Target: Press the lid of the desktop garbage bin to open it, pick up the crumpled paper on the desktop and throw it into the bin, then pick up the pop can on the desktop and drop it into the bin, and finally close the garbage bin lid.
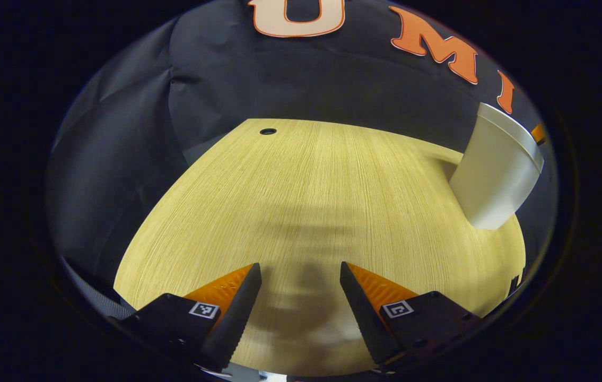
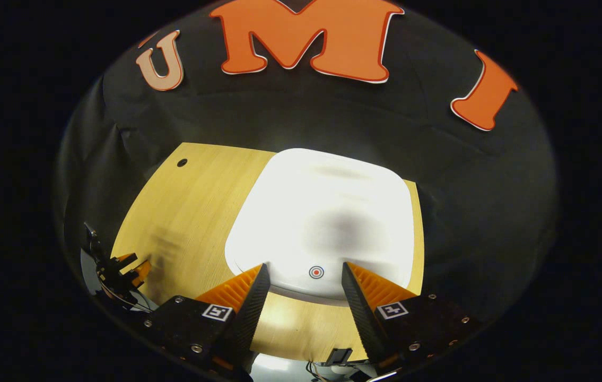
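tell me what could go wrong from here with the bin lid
1. The right tongs hang open above the closed white lid, straddling the red target dot; a press landing off the dot, near the lid's edge, might not trigger it.
2. The bin stands near the wooden desktop's edge, so a hard push could shift it.
3. The left tongs hover open and apart, so nothing steadies the bin.

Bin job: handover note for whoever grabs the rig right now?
Left hand-held gripper: open, empty, over bare wooden table.
Right hand-held gripper: open, empty, poised above the front edge of the bin lid, near its red target mark.
Garbage bin: white, on the table, lid down.
Crumpled paper and pop can: I can't place them from these views.
Left: can't tell whether this is the opening press or the final close; check the bin's contents first.
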`<control>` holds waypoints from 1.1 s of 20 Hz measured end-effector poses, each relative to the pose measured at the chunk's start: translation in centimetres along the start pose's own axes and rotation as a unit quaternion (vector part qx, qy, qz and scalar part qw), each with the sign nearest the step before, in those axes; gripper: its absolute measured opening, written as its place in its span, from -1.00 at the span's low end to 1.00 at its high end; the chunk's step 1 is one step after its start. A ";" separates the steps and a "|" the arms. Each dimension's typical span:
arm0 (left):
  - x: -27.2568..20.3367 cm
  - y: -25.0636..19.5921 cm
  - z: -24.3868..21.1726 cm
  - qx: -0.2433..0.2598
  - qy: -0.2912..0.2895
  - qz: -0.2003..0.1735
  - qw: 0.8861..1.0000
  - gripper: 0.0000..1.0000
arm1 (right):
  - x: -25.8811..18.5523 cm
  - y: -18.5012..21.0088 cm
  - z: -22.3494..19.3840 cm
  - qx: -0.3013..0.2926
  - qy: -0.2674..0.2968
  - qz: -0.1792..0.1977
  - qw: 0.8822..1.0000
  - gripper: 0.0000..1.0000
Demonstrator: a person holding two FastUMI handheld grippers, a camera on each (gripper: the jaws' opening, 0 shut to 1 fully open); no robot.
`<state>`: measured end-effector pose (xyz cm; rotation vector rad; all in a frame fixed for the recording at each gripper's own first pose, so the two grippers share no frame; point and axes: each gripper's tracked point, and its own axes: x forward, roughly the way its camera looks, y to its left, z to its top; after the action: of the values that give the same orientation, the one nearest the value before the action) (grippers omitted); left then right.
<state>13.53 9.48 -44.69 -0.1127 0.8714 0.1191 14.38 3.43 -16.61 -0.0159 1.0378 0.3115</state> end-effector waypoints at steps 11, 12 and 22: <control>-5.2 -3.9 6.0 0.059 -0.042 -0.016 0.997 0.92 | -0.3 0.1 0.2 0.060 -0.112 -0.008 0.992 0.68; -6.0 -4.5 6.8 0.070 -0.049 -0.021 0.996 0.92 | -0.6 0.1 0.0 0.074 -0.127 -0.009 0.989 0.68; -10.8 -10.7 15.7 0.163 -0.166 -0.122 0.965 0.92 | -3.5 1.7 -3.8 0.140 -0.276 -0.087 0.947 0.68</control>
<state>20.11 0.64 -25.89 0.1069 0.5272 -0.2308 9.10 3.56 -15.39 0.2242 0.5090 -0.0027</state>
